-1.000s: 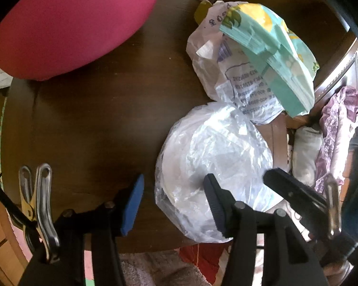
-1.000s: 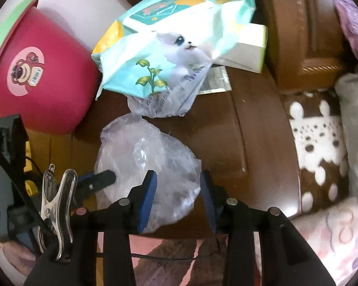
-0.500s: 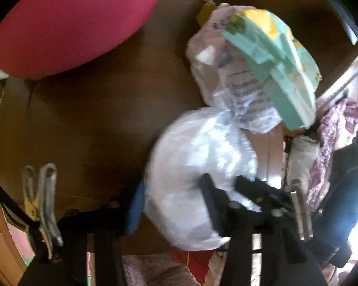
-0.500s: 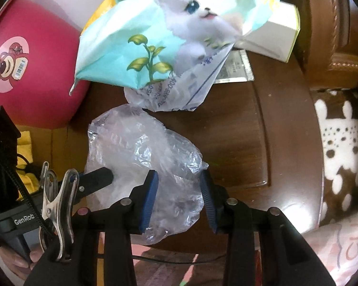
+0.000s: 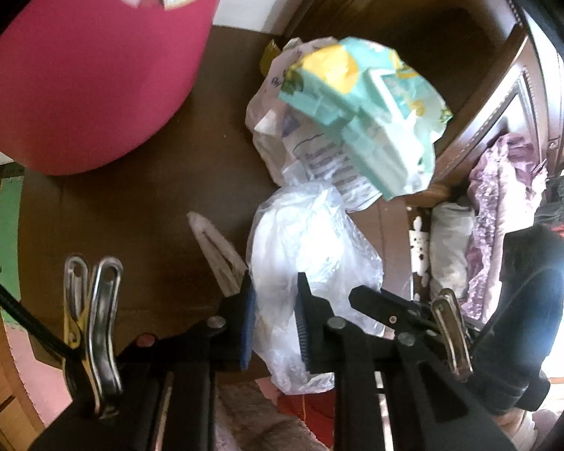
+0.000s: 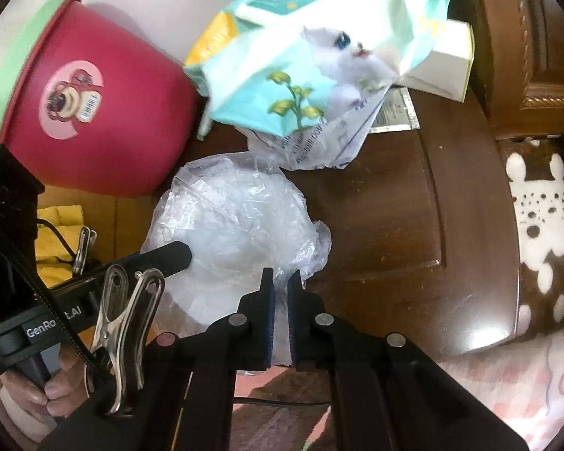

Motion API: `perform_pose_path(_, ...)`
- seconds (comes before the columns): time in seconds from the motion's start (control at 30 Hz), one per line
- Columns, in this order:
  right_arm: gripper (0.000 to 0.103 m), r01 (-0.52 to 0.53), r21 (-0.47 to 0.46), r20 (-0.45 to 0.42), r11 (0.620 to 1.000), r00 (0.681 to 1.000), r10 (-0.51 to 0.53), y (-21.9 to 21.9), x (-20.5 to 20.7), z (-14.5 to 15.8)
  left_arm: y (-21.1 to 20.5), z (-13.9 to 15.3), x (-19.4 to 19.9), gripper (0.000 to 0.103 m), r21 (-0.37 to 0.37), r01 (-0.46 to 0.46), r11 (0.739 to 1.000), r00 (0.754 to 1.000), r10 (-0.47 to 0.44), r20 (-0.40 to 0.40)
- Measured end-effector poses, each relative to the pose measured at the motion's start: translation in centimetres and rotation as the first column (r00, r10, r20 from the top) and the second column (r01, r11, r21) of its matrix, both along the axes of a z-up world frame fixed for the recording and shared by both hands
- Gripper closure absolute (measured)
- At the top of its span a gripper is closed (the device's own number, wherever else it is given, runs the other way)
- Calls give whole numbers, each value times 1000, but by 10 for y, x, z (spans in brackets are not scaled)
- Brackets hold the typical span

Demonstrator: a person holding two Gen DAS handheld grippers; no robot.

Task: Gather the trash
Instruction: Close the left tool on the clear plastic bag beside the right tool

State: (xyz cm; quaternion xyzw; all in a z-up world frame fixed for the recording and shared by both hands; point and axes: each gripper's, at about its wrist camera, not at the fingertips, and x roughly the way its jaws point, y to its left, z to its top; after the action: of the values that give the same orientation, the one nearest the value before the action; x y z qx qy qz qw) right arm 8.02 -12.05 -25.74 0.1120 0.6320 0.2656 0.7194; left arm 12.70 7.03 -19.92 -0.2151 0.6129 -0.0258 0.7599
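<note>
**Q:** Closing on what, exactly?

**A:** Both grippers are closing on one crumpled clear plastic bag [image 6: 237, 233]. The right gripper [image 6: 281, 293] has its blue pads pinched nearly together on a fold at the bag's near right corner. The left gripper [image 5: 274, 319] is narrowing around the bag's near edge, with film bunched between its pads. A second ago both stood wide apart with the bag lying flat and loose between them.

**Q:** Where does the bag sit?

**A:** On the dark wooden desk [image 6: 394, 206], by its near edge, and part of it overhangs that edge in the left view. Just behind it lies a teal pet-food pouch [image 6: 319, 56] showing a white kitten, on top of a printed white bag [image 6: 319, 146]. A red bucket [image 6: 94, 112] stands beside the desk's far left corner.

**Q:** What does that mean for collecting trash?

**A:** The bag has bunched up and looks gripped at two points, probably ready to lift. The pouch and printed bag are untouched.
</note>
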Motion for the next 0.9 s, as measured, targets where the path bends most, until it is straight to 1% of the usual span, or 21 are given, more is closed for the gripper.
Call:
perform_pose_path(0.27, 96, 23, 62, 53, 998, 998, -26, -13, -11, 41, 7, 47, -9, 84, -3, 18, 1000, 996, -18, 82)
perform_pose_path(0.37, 96, 25, 85, 78, 996, 996, -32, -19, -12, 61, 6, 70, -11, 84, 0, 13, 1000, 993, -13, 119)
perform_pose_path(0.47, 96, 31, 111, 106, 993, 993, -43, -21, -15, 81, 0, 83, -10, 84, 8, 6, 1000, 990, -7, 139)
perform_pose_path(0.57, 96, 32, 126, 136, 992, 990, -49, -19, -18, 97, 3, 100, -12, 84, 7, -4, 1000, 987, 2, 163)
perform_pose_path(0.6, 96, 31, 130, 147, 991, 988, -50, -23, -17, 107, 3, 105, -12, 84, 7, -6, 1000, 985, 4, 173)
perform_pose_path(0.67, 96, 30, 142, 168, 989, 984, -54, -29, -19, 118, 5, 118, -13, 84, 6, -9, 1000, 981, 8, 196)
perform_pose_path(0.8, 96, 29, 159, 198, 987, 978, -60, -31, -18, 138, 3, 131, -13, 84, 8, -11, 1000, 976, 9, 218)
perform_pose_path(0.9, 96, 26, 166, 214, 986, 975, -61, -31, -19, 145, 2, 133, -11, 80, 10, -16, 1000, 975, 13, 220)
